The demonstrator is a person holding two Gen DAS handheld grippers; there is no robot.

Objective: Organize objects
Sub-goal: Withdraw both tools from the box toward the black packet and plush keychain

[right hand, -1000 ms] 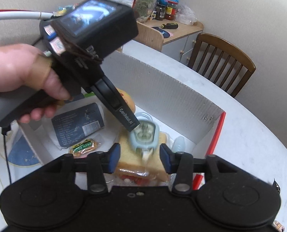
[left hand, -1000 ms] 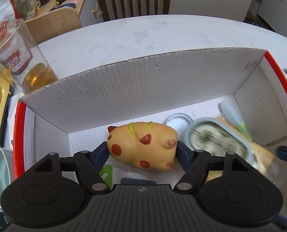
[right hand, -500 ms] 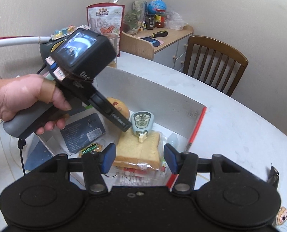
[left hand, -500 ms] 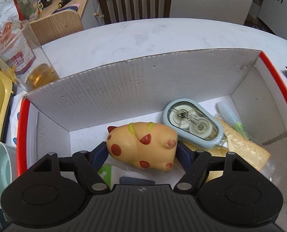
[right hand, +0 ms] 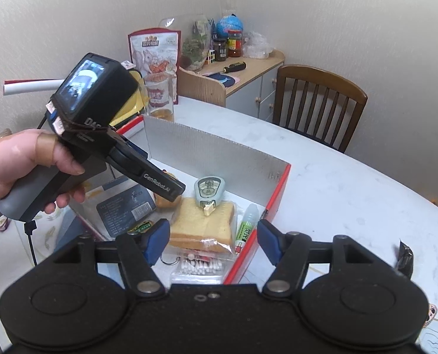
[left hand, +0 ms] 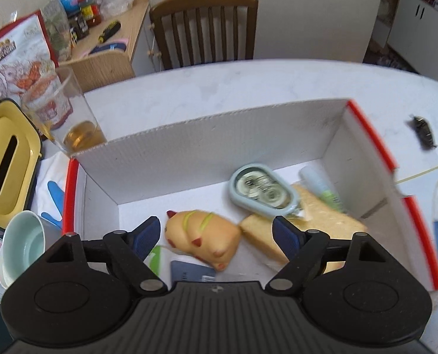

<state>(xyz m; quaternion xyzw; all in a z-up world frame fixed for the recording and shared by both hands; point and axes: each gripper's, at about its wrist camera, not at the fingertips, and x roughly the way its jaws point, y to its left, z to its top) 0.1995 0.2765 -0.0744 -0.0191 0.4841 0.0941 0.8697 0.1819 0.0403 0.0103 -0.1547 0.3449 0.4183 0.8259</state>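
Observation:
An open white cardboard box (left hand: 204,153) with red edges stands on the table. On its floor lie a yellow spotted toy (left hand: 201,236), a pale blue correction tape (left hand: 260,190), a bagged sandwich (left hand: 322,221) and a glue stick (left hand: 319,183). My left gripper (left hand: 216,236) hovers above the toy; its jaws are opening and both pads stand apart from it. My right gripper (right hand: 212,239) hangs over the box's near end, jaws opening with nothing between the pads. Below it the correction tape (right hand: 208,190) rests on the sandwich (right hand: 202,224). A hand (right hand: 27,162) holds the left gripper.
A glass (left hand: 71,118) with amber liquid, a yellow tissue box (left hand: 6,159) and a pale green cup (left hand: 24,244) crowd the box's left side. A dark wrapper (left hand: 423,132) lies on the table to the right. A wooden chair (left hand: 204,29) stands behind the table.
The left jaws have come off the toy, which now lies in the box. The right jaws let go of the correction tape and widened. Both grippers have risen and drawn back from the box.

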